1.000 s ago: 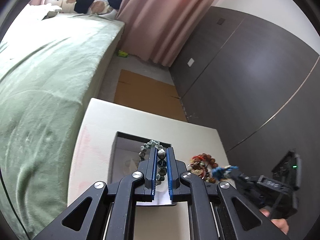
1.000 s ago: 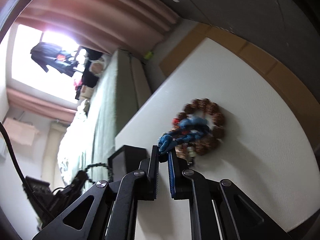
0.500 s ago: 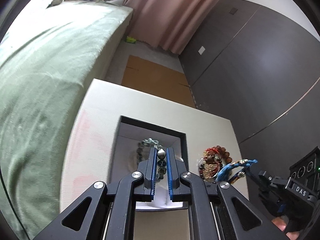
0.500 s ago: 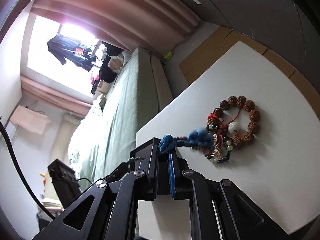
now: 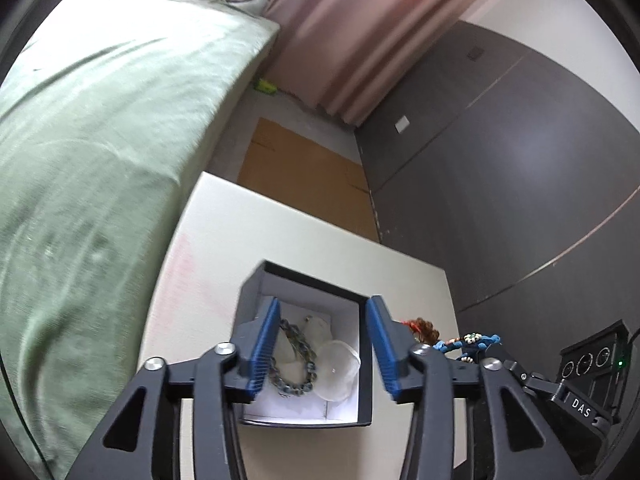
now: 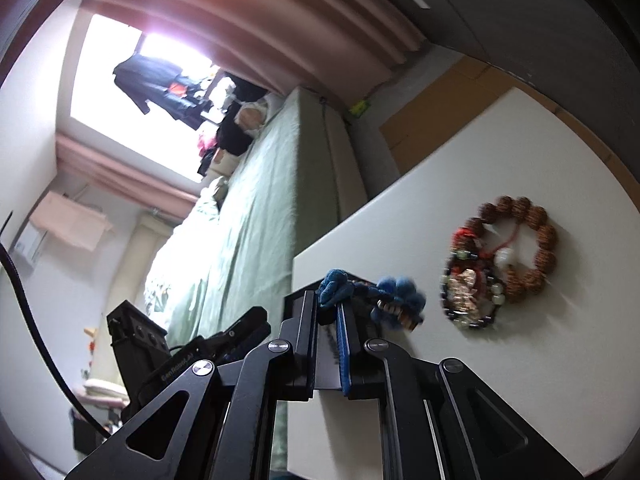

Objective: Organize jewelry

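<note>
Left gripper (image 5: 322,344) spread wide over the black box (image 5: 362,364).
Green-bead bracelet (image 5: 294,364) lies inside; right gripper (image 6: 328,312) clamps the blue bracelet (image 6: 376,296).

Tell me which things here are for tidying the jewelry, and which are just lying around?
For the job:
open black box
grey-green bead bracelet inside it
blue bracelet in the right gripper
brown bead bracelet on the table
left gripper, open

Just lying around:
green bed
pink curtain
flat cardboard

Window (image 6: 132,80) glare blows out; fisheye edges warp, slightly blurred.
</note>
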`<state>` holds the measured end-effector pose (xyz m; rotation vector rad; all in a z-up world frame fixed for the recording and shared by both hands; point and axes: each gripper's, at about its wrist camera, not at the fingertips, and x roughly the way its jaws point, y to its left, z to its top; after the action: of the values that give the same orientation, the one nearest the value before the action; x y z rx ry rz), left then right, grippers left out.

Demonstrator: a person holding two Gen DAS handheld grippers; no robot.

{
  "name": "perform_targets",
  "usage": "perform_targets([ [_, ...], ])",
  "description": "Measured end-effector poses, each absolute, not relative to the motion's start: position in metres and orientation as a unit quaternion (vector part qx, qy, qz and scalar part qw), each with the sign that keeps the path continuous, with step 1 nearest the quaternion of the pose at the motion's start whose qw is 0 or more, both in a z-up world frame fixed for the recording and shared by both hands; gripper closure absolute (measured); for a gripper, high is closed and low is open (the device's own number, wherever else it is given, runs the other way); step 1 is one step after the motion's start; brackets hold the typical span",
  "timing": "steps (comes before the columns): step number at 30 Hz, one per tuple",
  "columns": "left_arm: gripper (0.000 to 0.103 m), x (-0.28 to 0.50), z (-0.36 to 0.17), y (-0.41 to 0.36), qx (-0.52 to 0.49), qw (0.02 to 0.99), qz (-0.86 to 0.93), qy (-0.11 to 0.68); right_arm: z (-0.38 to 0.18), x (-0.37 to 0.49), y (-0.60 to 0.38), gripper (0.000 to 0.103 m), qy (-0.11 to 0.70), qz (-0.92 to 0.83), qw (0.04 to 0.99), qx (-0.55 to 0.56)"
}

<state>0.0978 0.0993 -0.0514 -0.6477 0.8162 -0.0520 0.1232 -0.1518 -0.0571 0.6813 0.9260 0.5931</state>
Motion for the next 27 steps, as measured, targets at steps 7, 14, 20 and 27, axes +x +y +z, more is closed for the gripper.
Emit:
perform_targets([
  [7, 0.048, 0.087, -0.039, 0.118, -0.323, 0.871, -0.016, 0.37, -0.039, 0.122, -0.117, 0.092, 0.427, 0.304, 0.808, 0.269],
  [14, 0.048, 0.075, -0.032, 0.135, -0.34, 0.87, -0.006, 0.357, -0.046, 0.127, -0.079, 0.093, 0.449, 0.328, 0.799, 0.23],
  [20, 0.048, 0.073, -0.032, 0.148, -0.349, 0.868, 0.006, 0.353, -0.065, 0.134, -0.062, 0.093, 0.47, 0.329, 0.791, 0.214],
  [27, 0.048, 0.079, -0.036, 0.145, -0.349, 0.866, 0.007, 0.359, -0.066, 0.138, -0.066, 0.062, 0.481, 0.314, 0.791, 0.211],
])
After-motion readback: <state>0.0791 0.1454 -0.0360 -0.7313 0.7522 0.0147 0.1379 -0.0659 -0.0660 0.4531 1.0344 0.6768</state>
